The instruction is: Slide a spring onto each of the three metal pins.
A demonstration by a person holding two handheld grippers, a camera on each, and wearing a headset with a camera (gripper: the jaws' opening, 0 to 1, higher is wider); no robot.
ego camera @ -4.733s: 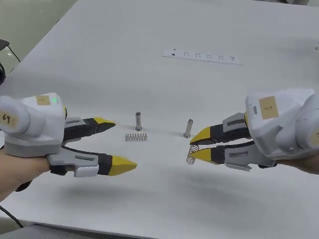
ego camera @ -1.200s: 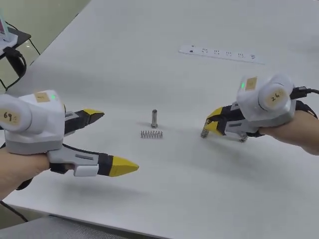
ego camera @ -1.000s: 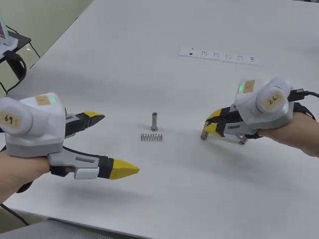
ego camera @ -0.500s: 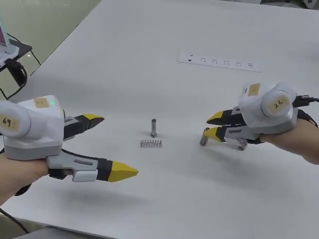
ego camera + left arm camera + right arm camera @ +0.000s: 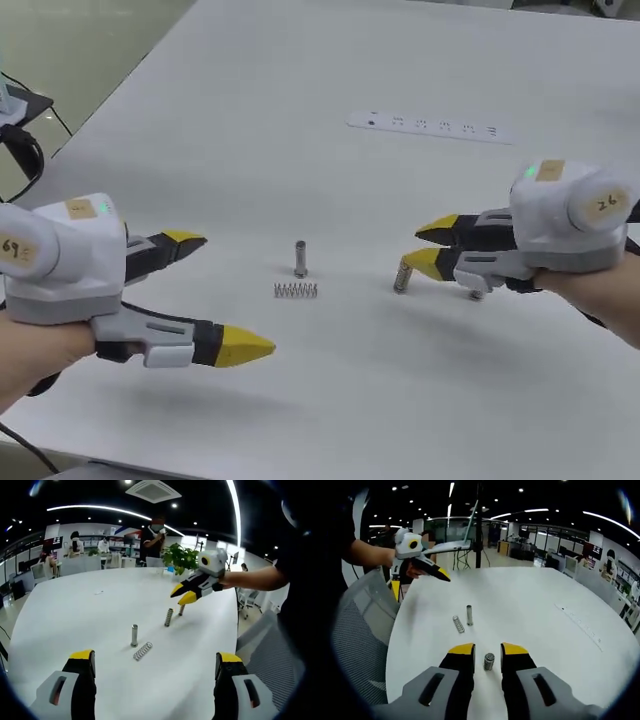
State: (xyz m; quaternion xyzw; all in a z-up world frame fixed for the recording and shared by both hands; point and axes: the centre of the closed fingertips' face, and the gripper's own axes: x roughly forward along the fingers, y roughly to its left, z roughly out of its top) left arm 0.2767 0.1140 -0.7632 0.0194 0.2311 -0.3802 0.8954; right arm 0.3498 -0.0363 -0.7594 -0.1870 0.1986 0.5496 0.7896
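Note:
A bare metal pin [image 5: 300, 257] stands upright mid-table, with a loose spring [image 5: 295, 290] lying just in front of it. To the right, a pin wearing a spring [image 5: 402, 277] stands just off the tips of my right gripper [image 5: 424, 248], which is open and not touching it. In the right gripper view this sprung pin [image 5: 489, 661] sits in the gap between the jaws. Another sprung pin [image 5: 477, 293] peeks out under that gripper. My left gripper [image 5: 215, 293] hovers wide open at the left, holding nothing. The left gripper view shows the bare pin [image 5: 134, 635] and loose spring [image 5: 142, 650] ahead.
A white power strip [image 5: 430, 126] lies across the far side of the white table [image 5: 300, 120]. People and office furniture stand in the background of the gripper views. The table's near edge runs close below my left gripper.
My right gripper was shut on the spring at the right pin; it has opened, let go and drawn back to the right. The spring stays on the pin. The left gripper has barely moved.

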